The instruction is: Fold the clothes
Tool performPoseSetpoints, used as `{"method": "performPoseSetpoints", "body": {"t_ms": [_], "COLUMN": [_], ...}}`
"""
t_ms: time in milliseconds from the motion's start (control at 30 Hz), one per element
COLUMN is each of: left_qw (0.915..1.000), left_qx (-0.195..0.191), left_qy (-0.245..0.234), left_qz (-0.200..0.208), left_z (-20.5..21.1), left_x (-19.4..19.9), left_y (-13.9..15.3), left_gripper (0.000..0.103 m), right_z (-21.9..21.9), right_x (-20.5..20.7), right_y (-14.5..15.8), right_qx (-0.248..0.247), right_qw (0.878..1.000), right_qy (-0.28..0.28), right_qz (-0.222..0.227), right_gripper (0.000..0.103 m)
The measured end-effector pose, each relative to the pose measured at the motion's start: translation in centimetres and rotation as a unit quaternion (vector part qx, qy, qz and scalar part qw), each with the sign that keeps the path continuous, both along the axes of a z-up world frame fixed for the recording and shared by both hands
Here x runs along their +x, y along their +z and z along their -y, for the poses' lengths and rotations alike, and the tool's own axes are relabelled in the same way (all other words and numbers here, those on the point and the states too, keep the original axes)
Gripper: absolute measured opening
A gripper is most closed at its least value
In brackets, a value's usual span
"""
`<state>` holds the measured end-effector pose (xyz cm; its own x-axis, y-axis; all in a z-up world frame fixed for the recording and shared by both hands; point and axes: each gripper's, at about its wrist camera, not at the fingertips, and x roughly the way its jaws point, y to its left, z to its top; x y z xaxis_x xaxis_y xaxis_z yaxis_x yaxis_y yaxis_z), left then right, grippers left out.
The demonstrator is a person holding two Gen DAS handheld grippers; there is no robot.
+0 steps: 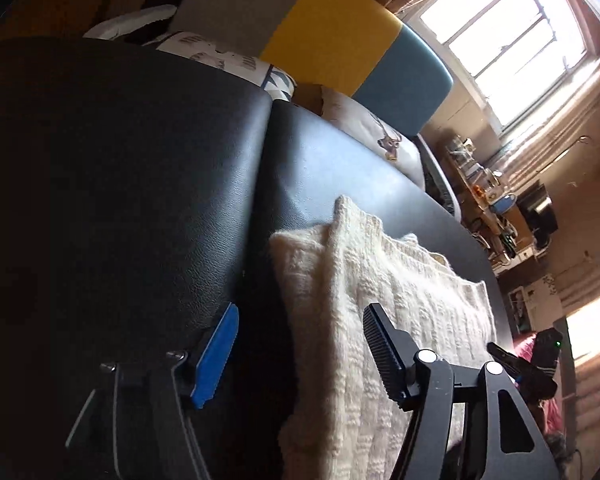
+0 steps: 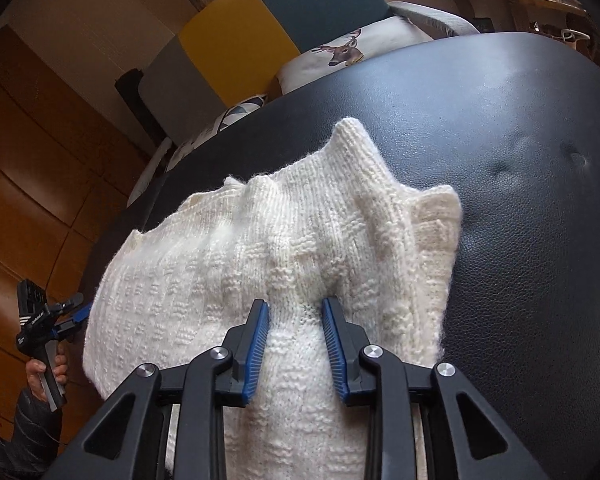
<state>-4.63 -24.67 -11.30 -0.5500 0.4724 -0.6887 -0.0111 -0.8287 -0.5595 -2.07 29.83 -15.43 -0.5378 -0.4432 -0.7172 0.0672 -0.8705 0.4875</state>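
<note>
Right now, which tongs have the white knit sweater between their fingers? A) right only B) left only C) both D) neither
A: in the right wrist view the right tongs straddle a raised ridge of the white knit sweater, jaws part open with fabric between them, while the left tongs are spread wide, one blue finger over the black cushion, gripping nothing.

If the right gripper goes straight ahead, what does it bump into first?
Probably the white knitted sweater: the right gripper has its open jaws straddling a raised fold of it. Beyond lies the black cushion, though depth is hard to judge.
</note>
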Motion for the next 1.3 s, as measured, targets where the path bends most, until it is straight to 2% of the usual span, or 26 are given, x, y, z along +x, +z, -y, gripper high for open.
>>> {"method": "performPoseSetpoints", "body": {"t_ms": [100,167,267,333,400,433,467,500,533,633,767,900,1033,1167,1300], "left_qw": [0.9987,0.9989,0.9976,0.9975,0.9952,0.9955,0.9958,0.9961,0.9964,0.9957,0.9977,0.9991,0.9998,0.9996,0.9986], "left_qx": [0.046,0.042,0.06,0.066,0.088,0.085,0.081,0.078,0.074,0.083,0.055,0.028,0.001,-0.013,-0.009], "left_qy": [-0.023,-0.019,-0.023,-0.024,-0.039,-0.037,-0.035,-0.032,-0.03,-0.018,-0.02,-0.02,-0.015,-0.023,-0.047], "left_qz": [0.005,0.006,0.026,0.013,0.013,0.017,0.021,0.026,0.03,0.036,0.034,0.026,0.01,-0.006,-0.024], "left_z": [-0.3,-0.8,-1.2,-1.6,-2.1,-2.3,-2.5,-2.7,-3.0,-3.1,-3.3,-2.4,-1.2,-0.7,-1.7], "left_x": [-0.5,-1.4,-3.1,-3.6,-4.1,-4.4,-4.7,-5.1,-5.4,-5.6,-5.9,-6.8,-7.3,-7.2,-6.3], "left_y": [-0.8,-1.4,-2.8,-2.7,-2.8,-2.9,-3.0,-3.1,-3.2,-3.1,-1.8,0.1,2.6,5.0,7.8], "left_gripper": [0.068,0.069,0.07,0.071,0.071,0.069,0.063,0.053,0.027,0.023,0.019,0.018,0.017,0.017,0.016], "right_z": [0.1,0.2,0.3,0.3,0.2,0.2,0.2,0.3,0.3,0.5,1.2,2.9,4.3,5.7,6.4], "right_x": [0.3,0.6,0.6,0.6,0.6,0.5,0.5,0.5,0.4,0.3,-0.4,-0.1,-0.3,-1.0,-1.4], "right_y": [0.0,0.0,0.0,-0.1,-0.2,-0.1,-0.1,-0.1,-0.2,0.0,1.2,2.9,2.8,1.1,0.4], "right_qx": [-0.001,-0.002,0.002,0.002,0.004,0.006,0.008,0.01,0.013,0.024,0.049,0.102,0.142,0.182,0.179], "right_qw": [1.0,1.0,1.0,1.0,1.0,1.0,1.0,1.0,1.0,0.999,0.994,0.978,0.961,0.946,0.947], "right_qy": [-0.005,-0.008,-0.009,-0.01,-0.009,-0.007,-0.006,-0.002,0.002,0.023,0.093,0.18,0.239,0.269,0.266], "right_qz": [-0.001,-0.002,-0.004,-0.004,-0.003,-0.003,-0.003,-0.003,-0.003,0.003,0.025,0.0,-0.004,0.014,0.023], "right_gripper": [0.029,0.029,0.029,0.029,0.029,0.029,0.029,0.029,0.029,0.029,0.029,0.029,0.029,0.029,0.029]}}
